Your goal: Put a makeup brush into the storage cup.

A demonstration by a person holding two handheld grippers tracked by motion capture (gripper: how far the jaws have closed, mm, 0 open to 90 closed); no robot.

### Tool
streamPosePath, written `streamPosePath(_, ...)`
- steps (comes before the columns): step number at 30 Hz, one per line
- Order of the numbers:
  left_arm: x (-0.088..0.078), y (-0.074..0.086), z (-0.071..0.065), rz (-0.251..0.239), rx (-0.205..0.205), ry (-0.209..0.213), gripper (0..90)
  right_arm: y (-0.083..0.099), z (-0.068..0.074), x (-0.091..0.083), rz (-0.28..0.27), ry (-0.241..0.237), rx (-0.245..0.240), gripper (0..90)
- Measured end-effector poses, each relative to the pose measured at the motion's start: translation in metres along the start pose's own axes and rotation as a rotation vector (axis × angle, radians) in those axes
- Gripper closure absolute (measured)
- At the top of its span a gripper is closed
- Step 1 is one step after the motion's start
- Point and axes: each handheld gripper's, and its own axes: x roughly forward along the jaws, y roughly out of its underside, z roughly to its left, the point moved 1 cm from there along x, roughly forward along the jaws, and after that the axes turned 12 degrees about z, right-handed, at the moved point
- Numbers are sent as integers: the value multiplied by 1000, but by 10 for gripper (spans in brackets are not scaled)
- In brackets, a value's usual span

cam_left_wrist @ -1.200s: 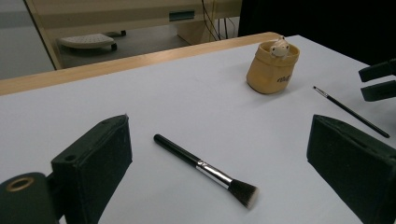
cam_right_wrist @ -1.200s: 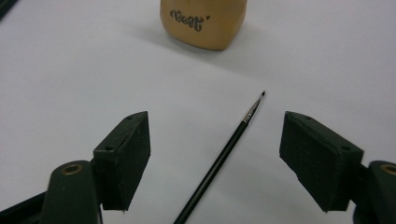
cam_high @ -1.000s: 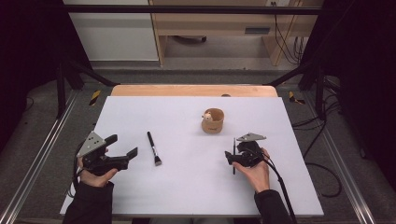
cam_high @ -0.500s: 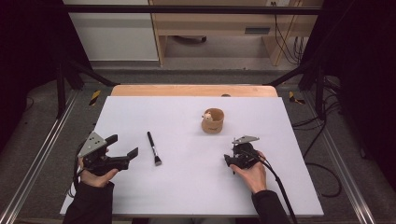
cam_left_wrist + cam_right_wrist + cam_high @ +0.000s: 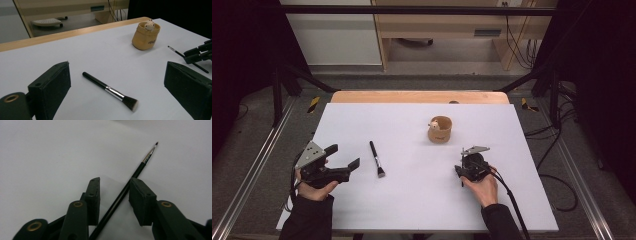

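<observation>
My right gripper (image 5: 113,182) is tipped down onto the white table, open, with a thin black liner brush (image 5: 140,168) lying between its two pads (image 5: 93,195) and neither pad pressing on it. In the high view this gripper (image 5: 468,171) sits at the near right, right of the table's middle. My left gripper (image 5: 344,157) rests at the near left, jaws wide apart and holding nothing. A black makeup brush with a silver ferrule (image 5: 110,91) lies just ahead of it (image 5: 117,67). A small tan pouch (image 5: 440,130) with a pale figure inside stands further back.
The white table sheet (image 5: 412,200) ends at a wooden strip (image 5: 417,96) along the far edge. Black frame posts stand at both sides, and cables lie on the floor to the right. The right gripper's cable trails toward the near edge.
The right gripper has shifted slightly left and toward the near edge, settling over the thin brush. The left gripper, makeup brush and pouch have not moved.
</observation>
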Motion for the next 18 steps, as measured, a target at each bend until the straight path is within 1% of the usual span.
streamPosePath(2, 0, 0, 0, -1, -1, 1, 63, 2, -4, 0, -9, 2, 3, 683)
streamPosePath(3, 0, 0, 0, -3, -2, 1, 63, 2, -4, -1, -6, -6, 21, 704)
streamPosePath(4, 0, 0, 0, -3, -2, 1, 63, 3, -6, -1, -7, 1, 19, 719)
streamPosePath(6, 0, 0, -1, -2, -1, 2, 63, 3, -7, -1, -7, 0, 11, 731)
streamPosePath(9, 1, 0, -1, 1, -1, 1, 63, 3, -6, -2, -3, 7, 13, 746)
streamPosePath(12, 0, 0, 0, 1, 0, 1, 64, 3, -7, -2, 0, 7, 5, 777)
streamPosePath(16, 0, 0, 0, 3, 1, 3, 66, 3, -6, -3, 9, 5, -1, 785)
streamPosePath(18, 1, 0, -1, 4, 3, 3, 66, 3, -6, -3, 10, 18, -11, 790)
